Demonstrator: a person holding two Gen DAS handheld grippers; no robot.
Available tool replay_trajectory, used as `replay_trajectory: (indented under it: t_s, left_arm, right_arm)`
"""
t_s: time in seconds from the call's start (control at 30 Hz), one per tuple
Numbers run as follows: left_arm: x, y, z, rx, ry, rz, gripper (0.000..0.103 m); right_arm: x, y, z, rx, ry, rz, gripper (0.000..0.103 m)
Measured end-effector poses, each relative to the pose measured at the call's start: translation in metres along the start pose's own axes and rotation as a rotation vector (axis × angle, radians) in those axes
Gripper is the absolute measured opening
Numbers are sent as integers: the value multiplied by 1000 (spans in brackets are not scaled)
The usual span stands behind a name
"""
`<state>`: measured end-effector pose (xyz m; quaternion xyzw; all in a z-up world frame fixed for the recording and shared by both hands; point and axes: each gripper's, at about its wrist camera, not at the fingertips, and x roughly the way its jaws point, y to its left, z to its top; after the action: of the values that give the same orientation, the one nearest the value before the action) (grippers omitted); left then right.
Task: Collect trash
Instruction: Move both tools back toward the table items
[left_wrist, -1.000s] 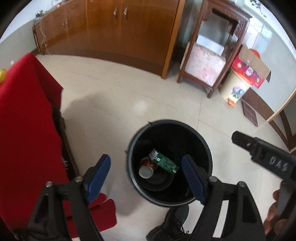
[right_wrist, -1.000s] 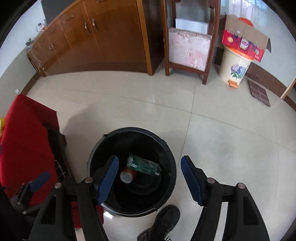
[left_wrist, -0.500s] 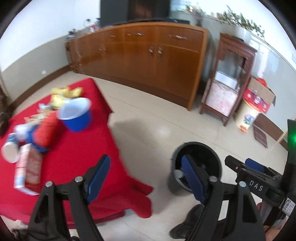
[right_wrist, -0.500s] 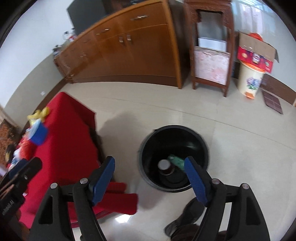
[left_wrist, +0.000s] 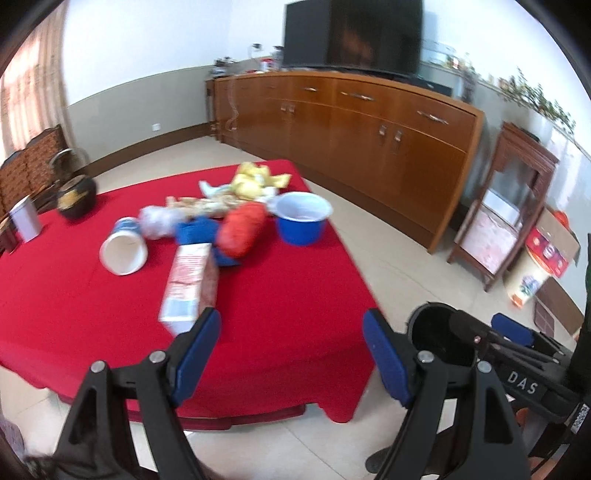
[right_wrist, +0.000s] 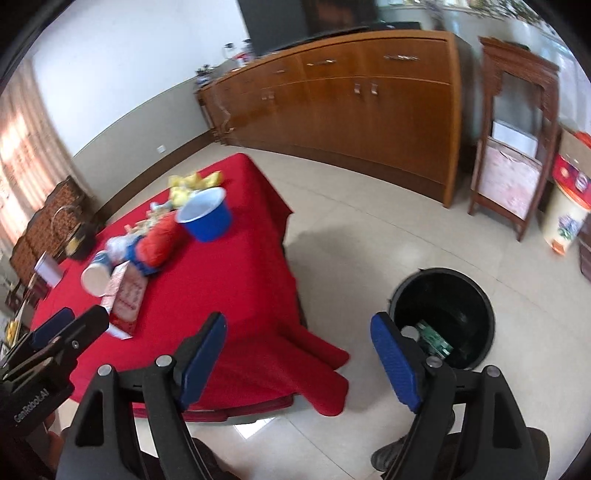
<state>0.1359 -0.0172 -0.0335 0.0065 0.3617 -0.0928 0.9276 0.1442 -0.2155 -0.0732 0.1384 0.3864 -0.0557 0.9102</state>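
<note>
A red-clothed table (left_wrist: 92, 306) (right_wrist: 236, 280) carries trash: a pink carton (left_wrist: 188, 284) (right_wrist: 127, 295), a white paper cup (left_wrist: 123, 251) (right_wrist: 94, 275) on its side, a red bag (left_wrist: 242, 229) (right_wrist: 157, 243), a blue bowl (left_wrist: 303, 218) (right_wrist: 207, 214) and yellow wrappers (left_wrist: 255, 181) (right_wrist: 192, 182). A black bin (right_wrist: 443, 317) (left_wrist: 439, 339) on the floor holds a green carton (right_wrist: 434, 338) and a cup. My left gripper (left_wrist: 291, 350) is open and empty over the table's near edge. My right gripper (right_wrist: 299, 354) is open and empty between table and bin.
A long wooden sideboard (left_wrist: 351, 110) (right_wrist: 351, 88) lines the far wall. A wooden stand (left_wrist: 502, 206) (right_wrist: 517, 147) and a white floral bucket (right_wrist: 565, 225) stand at the right. A dark pot (left_wrist: 75, 194) and a white box (left_wrist: 24, 218) sit at the table's far left.
Both grippers have swung up and left from over the bin to face the red table. The trash on the table has come into view. Both stay open and empty.
</note>
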Motion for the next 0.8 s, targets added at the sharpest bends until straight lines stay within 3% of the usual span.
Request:
replay_trajectory:
  t_s: [0.4,0.8]
  left_arm:
    - [-16,72,-7,-87,-40,105,81]
    - [-9,95,-10,-114,-39,137,81]
  right_arm:
    - [-1,64,-3,-91,-16,65,82]
    - [3,83,-5,-124,-22,51,82]
